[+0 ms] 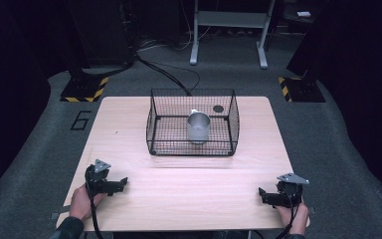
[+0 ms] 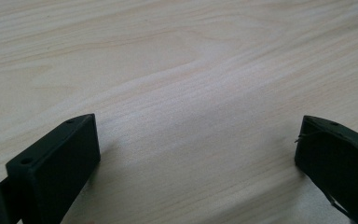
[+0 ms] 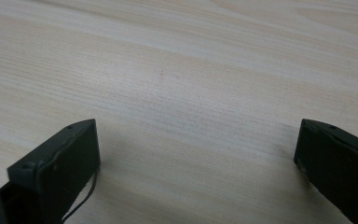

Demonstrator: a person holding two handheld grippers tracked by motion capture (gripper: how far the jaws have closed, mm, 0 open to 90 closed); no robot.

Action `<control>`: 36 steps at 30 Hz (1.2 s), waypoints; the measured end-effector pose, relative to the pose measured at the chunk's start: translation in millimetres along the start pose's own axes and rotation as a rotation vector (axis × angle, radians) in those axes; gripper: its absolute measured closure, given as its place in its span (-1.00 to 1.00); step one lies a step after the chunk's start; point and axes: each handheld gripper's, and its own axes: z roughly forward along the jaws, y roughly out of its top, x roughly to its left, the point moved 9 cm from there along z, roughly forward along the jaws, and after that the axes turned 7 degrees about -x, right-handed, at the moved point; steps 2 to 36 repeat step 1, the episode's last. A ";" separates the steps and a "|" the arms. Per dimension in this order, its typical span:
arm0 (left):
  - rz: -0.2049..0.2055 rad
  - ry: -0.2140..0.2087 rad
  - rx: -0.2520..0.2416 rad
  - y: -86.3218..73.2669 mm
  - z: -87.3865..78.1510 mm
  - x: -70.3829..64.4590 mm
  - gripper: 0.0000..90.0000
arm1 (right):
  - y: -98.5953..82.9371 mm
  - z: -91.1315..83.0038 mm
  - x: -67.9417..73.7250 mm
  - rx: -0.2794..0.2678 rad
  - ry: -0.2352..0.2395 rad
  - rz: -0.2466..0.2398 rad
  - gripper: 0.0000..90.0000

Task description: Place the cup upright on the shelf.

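Silvery metal cup [image 1: 198, 127], cylindrical, matte-sheened, open mouth up, small handle tab at its far rim; upright inside black wire basket [image 1: 155, 124], roughly centred on the basket floor, apart from all four mesh walls. Basket rectangular, fine square grid, sides flaring slightly outward, open on top, set on the far half of the table. Small dark round disc [image 1: 218, 108] lying near the basket's far right corner; inside or behind the mesh, cannot tell.

Pale wooden table [image 1: 189, 194], light grain in long soft streaks, rounded corners, smooth and matt. Around it grey carpeted floor, a dark "6" [image 1: 81, 120] marked left of the table, yellow-and-black hazard-striped plates [image 1: 85, 89] at left and right, black cable [image 1: 165, 73] snaking off behind the basket, grey metal frame legs [image 1: 228, 30] at the back, dark surroundings.

Left gripper [image 1: 125, 181] low over the near left of the table, held in a hand, jaws spread wide with bare wood between them, grasping nothing. Right gripper [image 1: 260, 192] low over the near right, likewise released, jaws wide apart over bare grain. Both well apart from basket and cup. Jaws blocky, black, hard-edged.
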 end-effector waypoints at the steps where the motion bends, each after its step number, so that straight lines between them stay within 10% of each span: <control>1: 0.002 -0.002 0.005 -0.3 -0.4 0.0 -1.00 | 0.3 1.5 0.1 0.008 0.005 -0.020 -1.00; 36: 0.002 -0.002 0.005 -0.3 -0.4 0.0 -1.00 | 0.3 1.5 0.1 0.008 0.005 -0.020 -1.00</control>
